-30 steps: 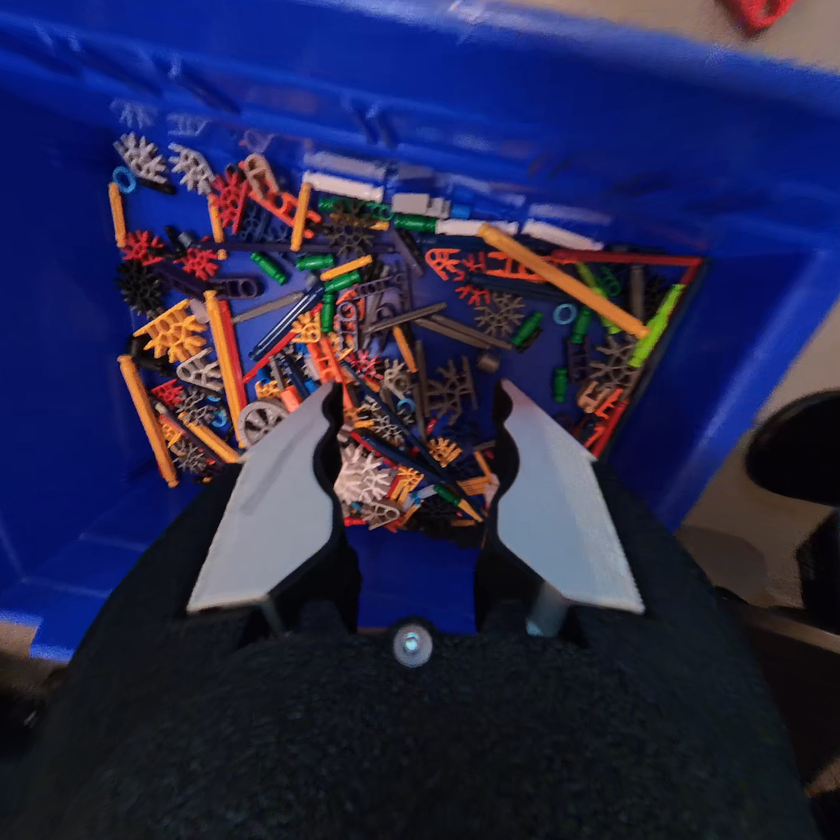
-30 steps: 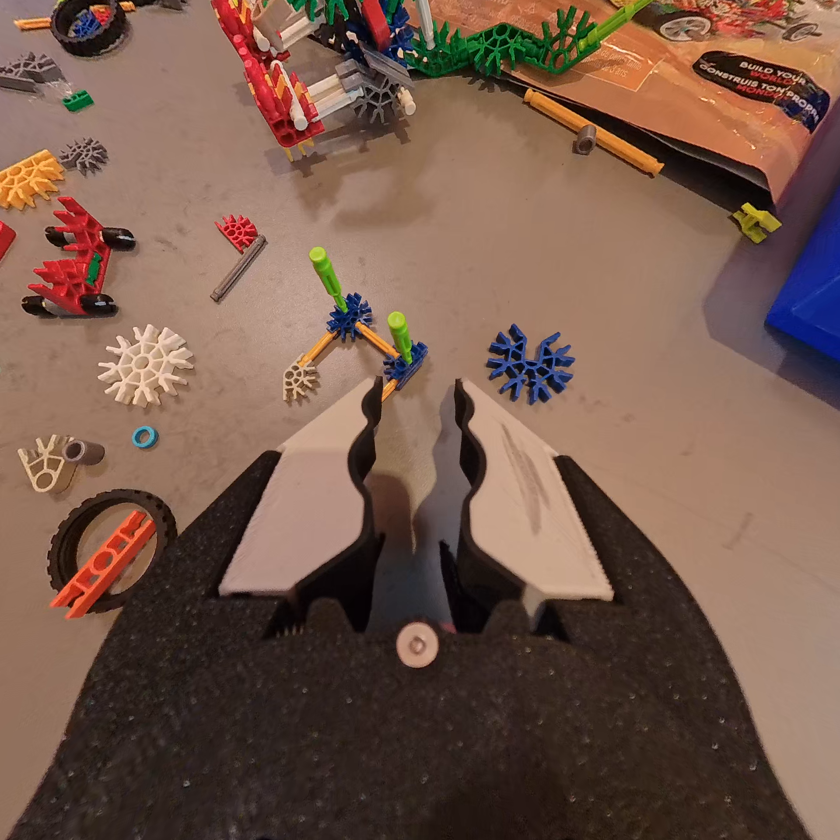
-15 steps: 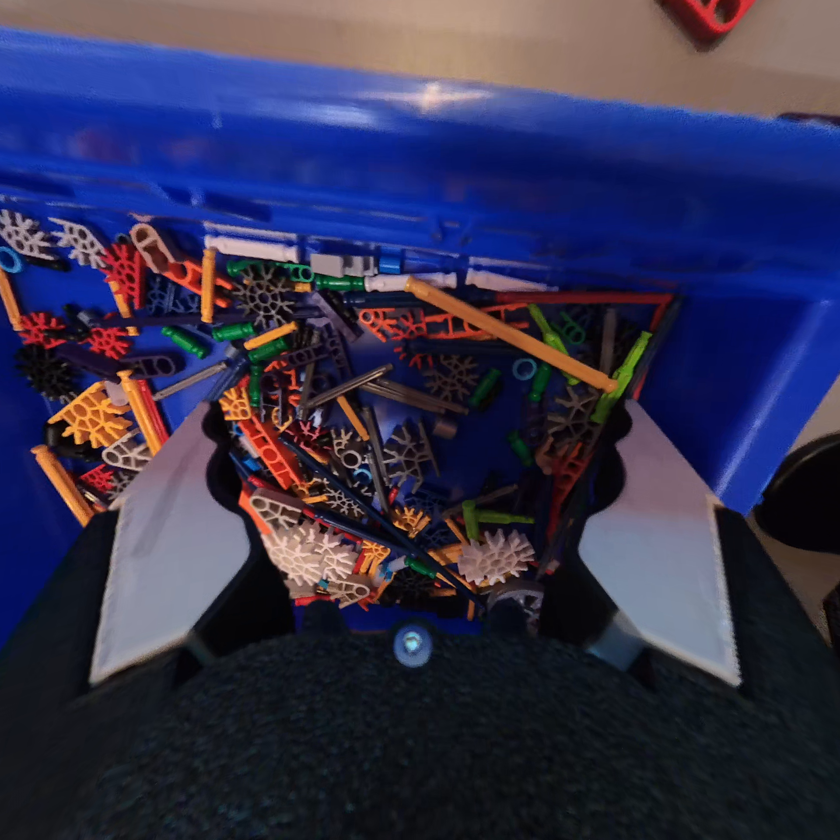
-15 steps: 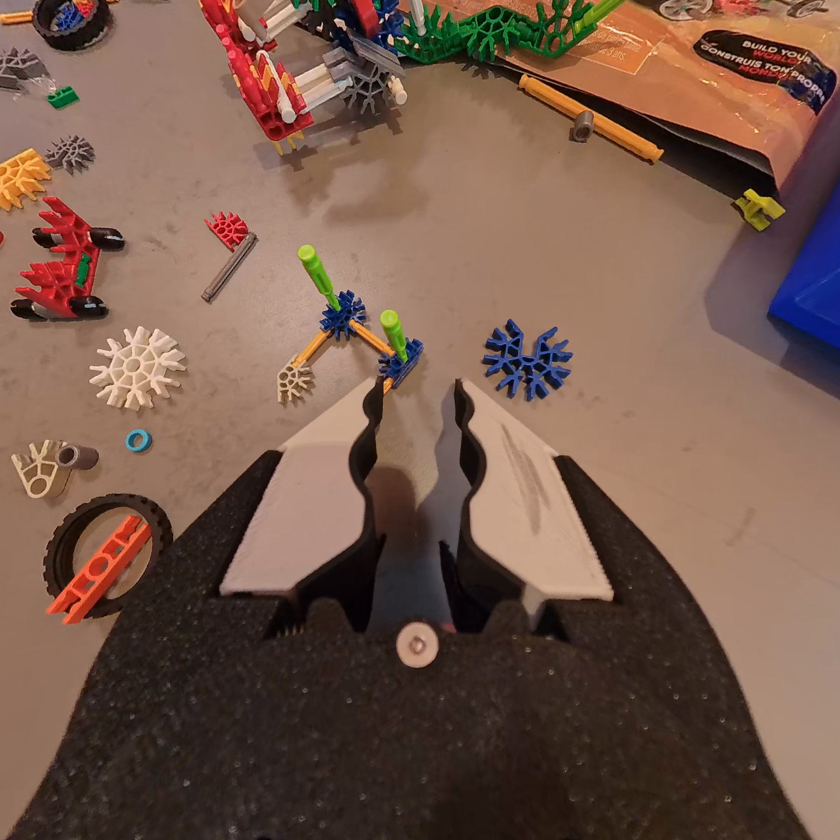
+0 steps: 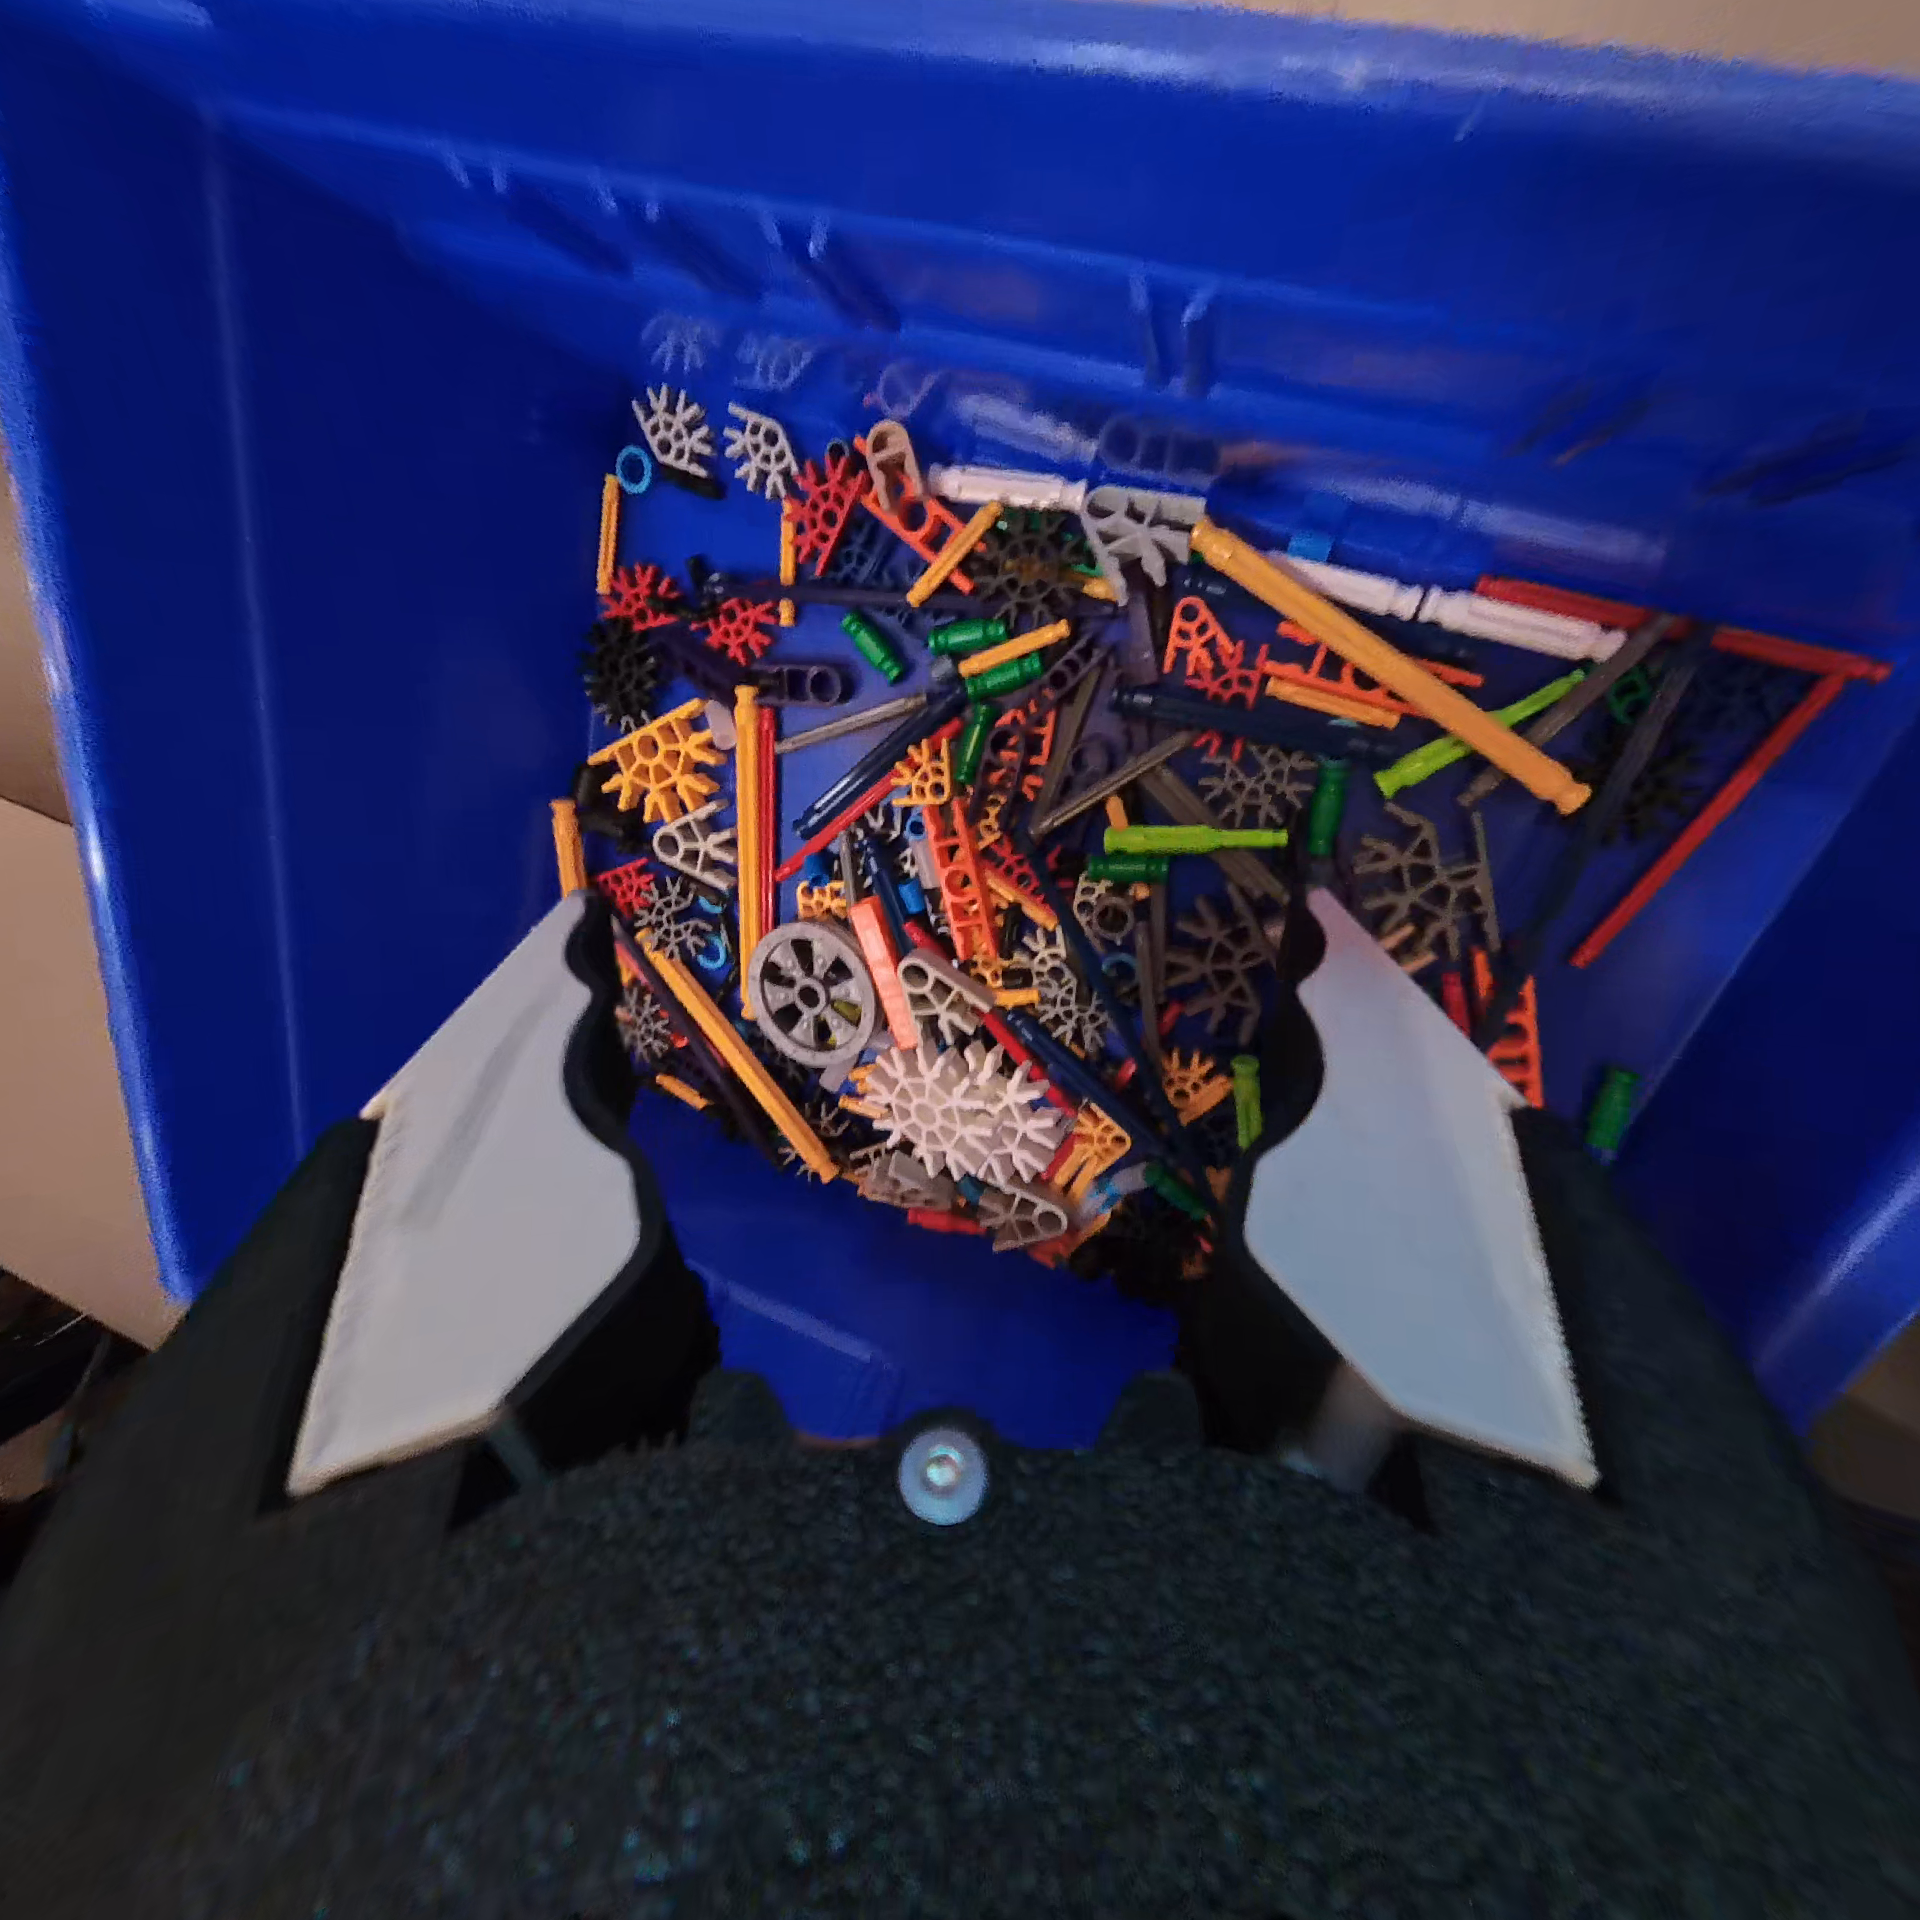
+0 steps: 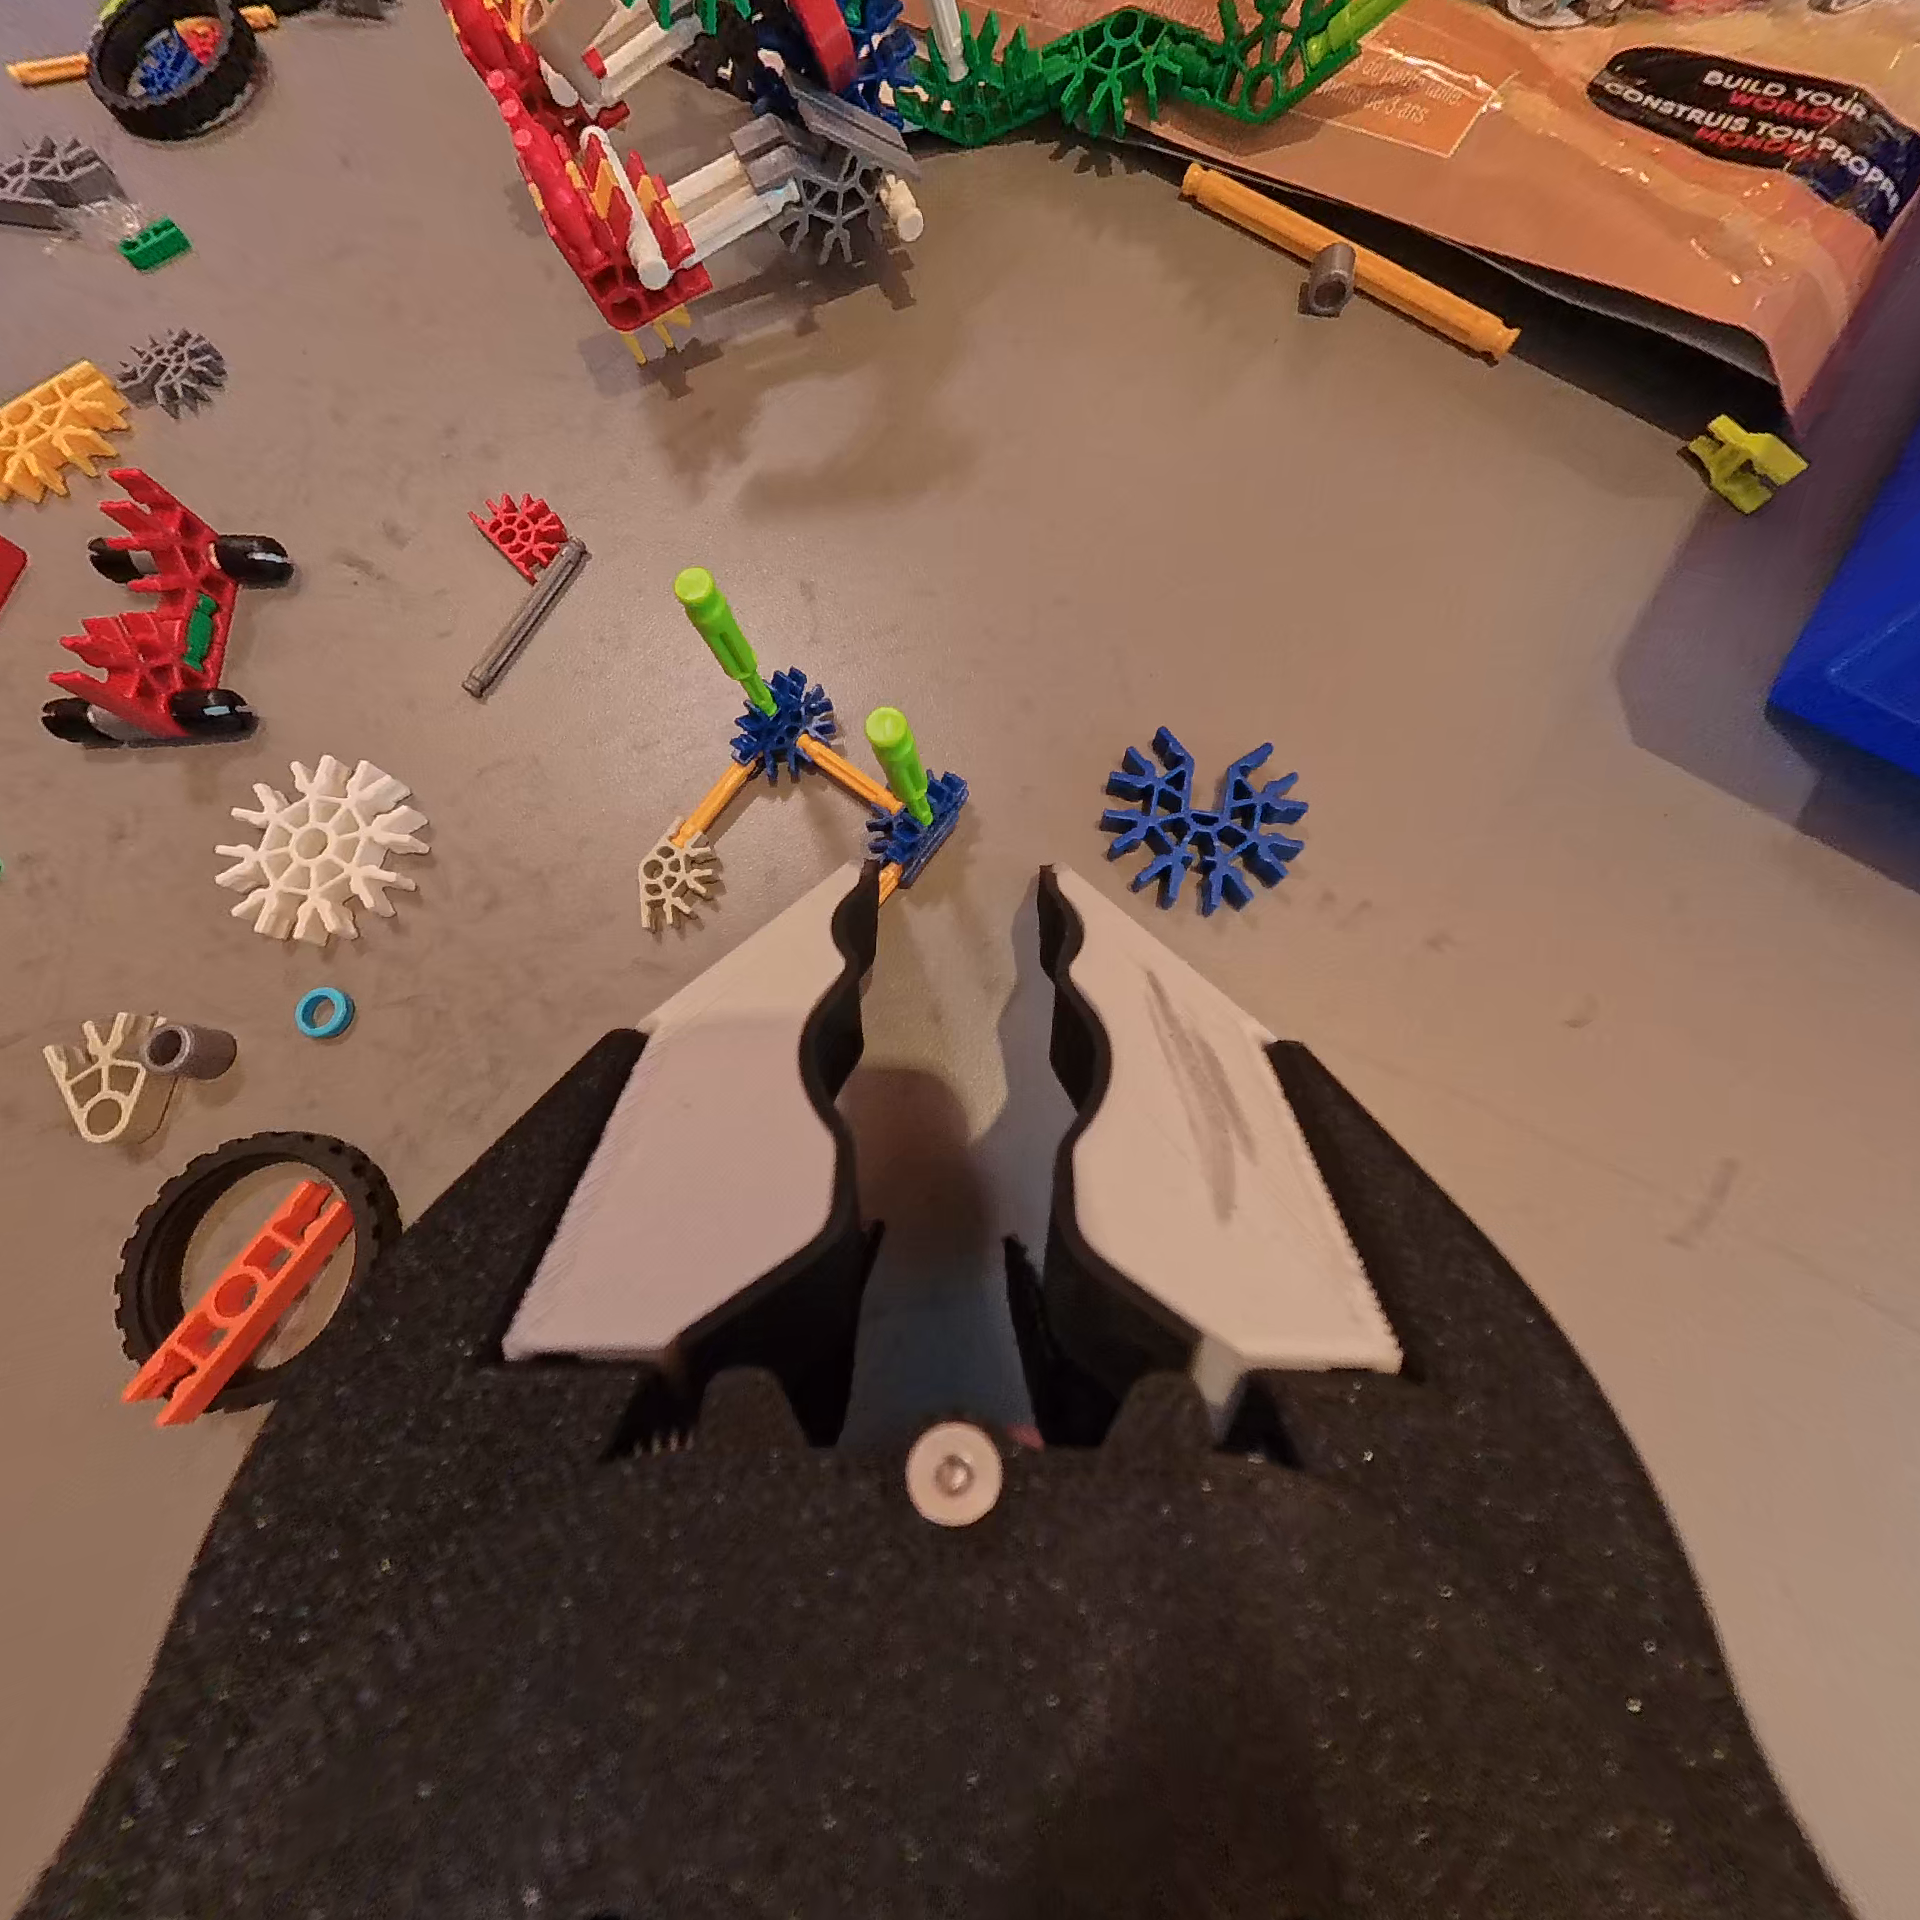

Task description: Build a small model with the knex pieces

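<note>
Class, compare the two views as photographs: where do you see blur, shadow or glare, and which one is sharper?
Left wrist view: dim, and the blue bin is smeared along its far wall, while the parts pile at the bottom is fairly crisp. Right wrist view: sharper and evenly lit, with soft shadows under the small build and between the tongs, and glare on the glossy bag.

l tongs [image 5: 940, 914]: spread wide, empty | r tongs [image 6: 951, 883]: narrow gap, empty, angled down
</note>
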`<state>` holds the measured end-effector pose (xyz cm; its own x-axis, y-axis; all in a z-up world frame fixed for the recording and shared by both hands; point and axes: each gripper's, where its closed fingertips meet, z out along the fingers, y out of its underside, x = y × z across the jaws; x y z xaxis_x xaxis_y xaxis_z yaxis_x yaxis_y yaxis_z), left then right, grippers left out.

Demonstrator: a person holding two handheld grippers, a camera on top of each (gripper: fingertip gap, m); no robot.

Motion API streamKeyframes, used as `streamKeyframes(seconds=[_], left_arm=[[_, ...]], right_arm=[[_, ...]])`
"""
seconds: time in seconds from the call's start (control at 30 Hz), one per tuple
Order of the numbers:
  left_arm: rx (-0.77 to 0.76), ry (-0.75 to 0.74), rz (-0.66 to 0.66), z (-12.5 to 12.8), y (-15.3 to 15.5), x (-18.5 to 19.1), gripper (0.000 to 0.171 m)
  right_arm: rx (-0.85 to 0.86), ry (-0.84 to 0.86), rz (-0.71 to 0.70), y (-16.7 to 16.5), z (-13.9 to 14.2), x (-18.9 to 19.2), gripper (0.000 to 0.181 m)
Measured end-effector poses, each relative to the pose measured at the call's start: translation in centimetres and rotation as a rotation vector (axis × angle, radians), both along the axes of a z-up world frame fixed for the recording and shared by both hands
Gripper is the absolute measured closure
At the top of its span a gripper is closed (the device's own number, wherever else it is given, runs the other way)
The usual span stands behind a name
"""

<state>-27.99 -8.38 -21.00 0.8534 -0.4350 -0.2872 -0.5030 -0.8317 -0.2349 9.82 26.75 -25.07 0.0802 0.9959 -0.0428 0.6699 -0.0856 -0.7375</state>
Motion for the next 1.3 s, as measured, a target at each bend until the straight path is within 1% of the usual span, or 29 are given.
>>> streamKeyframes(seconds=[0.2,0.33,0.6,0.67,0.8,0.83,0.9,1.03,1.1,1.2,1.3], left_arm=[[-0.022,0.046,0.015,0.8,-1.4,-1.4,0.051],[-0.034,0.106,0.027,1.1,-2.0,-2.7,0.052],[-0.123,0.219,0.027,1.4,-3.6,-5.0,0.057],[-0.134,0.248,0.031,1.5,-3.8,-5.8,0.064],[-0.156,0.238,0.052,1.4,-4.2,-6.9,0.076],[-0.161,0.239,0.060,1.4,-4.3,-7.3,0.081],[-0.176,0.235,0.064,1.3,-4.5,-7.7,0.096],[-0.217,0.199,0.056,0.8,-4.8,-7.8,0.113],[-0.257,0.178,0.045,0.2,-5.1,-7.4,0.119],[-0.317,0.190,0.030,-0.1,-5.4,-7.2,0.120],[-0.362,0.130,-0.004,-0.6,-5.4,-5.8,0.128]], right_arm=[[-0.001,0.000,0.000,0.0,0.0,0.0,0.151],[-0.001,0.000,0.000,0.0,0.0,0.0,0.151],[0.002,-0.001,-0.001,0.0,0.0,0.0,0.151],[0.003,-0.001,-0.001,0.0,0.0,0.0,0.151],[0.006,-0.001,0.000,0.0,0.0,0.0,0.151],[0.006,-0.001,0.000,0.0,0.0,0.0,0.151],[0.008,-0.001,0.001,0.0,0.0,0.0,0.151],[0.011,-0.001,0.001,-0.1,0.0,0.0,0.151],[0.012,-0.001,0.002,-0.1,0.0,0.0,0.151],[0.013,0.000,0.003,-0.1,0.0,0.0,0.151],[0.013,0.001,0.004,-0.1,0.0,0.0,0.151]])
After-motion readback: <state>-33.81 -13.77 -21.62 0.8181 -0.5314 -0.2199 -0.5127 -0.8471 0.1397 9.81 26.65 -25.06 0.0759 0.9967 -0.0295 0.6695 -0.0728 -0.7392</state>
